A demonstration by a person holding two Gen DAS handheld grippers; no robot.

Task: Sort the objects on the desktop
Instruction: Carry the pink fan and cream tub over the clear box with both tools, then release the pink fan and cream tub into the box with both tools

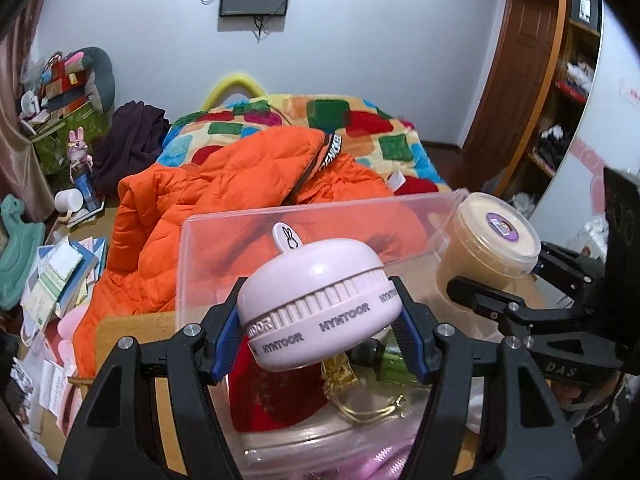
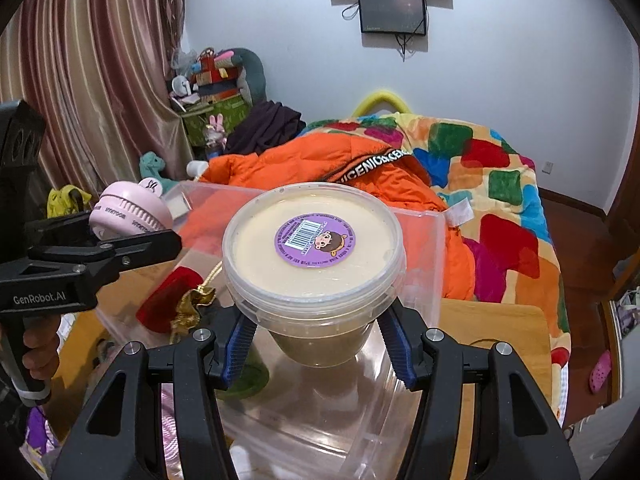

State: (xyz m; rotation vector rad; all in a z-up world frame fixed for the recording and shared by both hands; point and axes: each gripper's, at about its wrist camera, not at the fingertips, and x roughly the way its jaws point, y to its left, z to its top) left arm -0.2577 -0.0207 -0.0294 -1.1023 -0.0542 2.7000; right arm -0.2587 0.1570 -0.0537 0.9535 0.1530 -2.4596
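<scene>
My left gripper (image 1: 320, 340) is shut on a round pink gadget (image 1: 320, 300) with a ribbed band, a bunny tab and lettering around its rim. It hangs tilted over a clear plastic bin (image 1: 280, 216). My right gripper (image 2: 316, 344) is shut on a lidded plastic tub (image 2: 312, 256) of pale cream with a purple sticker, also held above the clear bin (image 2: 424, 240). In the left wrist view the tub (image 1: 492, 240) and the right gripper (image 1: 520, 300) show at the right. The right wrist view shows the pink gadget (image 2: 128, 208) at the left in the left gripper (image 2: 120, 240).
Inside the bin lie a red pouch (image 1: 276, 396), a gold ornament (image 1: 340, 376) and a green item (image 1: 396, 364). The bin stands on a wooden desk (image 2: 500, 332). Behind it is a bed with an orange jacket (image 1: 224, 196) and a patchwork blanket (image 2: 500, 184). Books and papers (image 1: 60, 276) crowd the left.
</scene>
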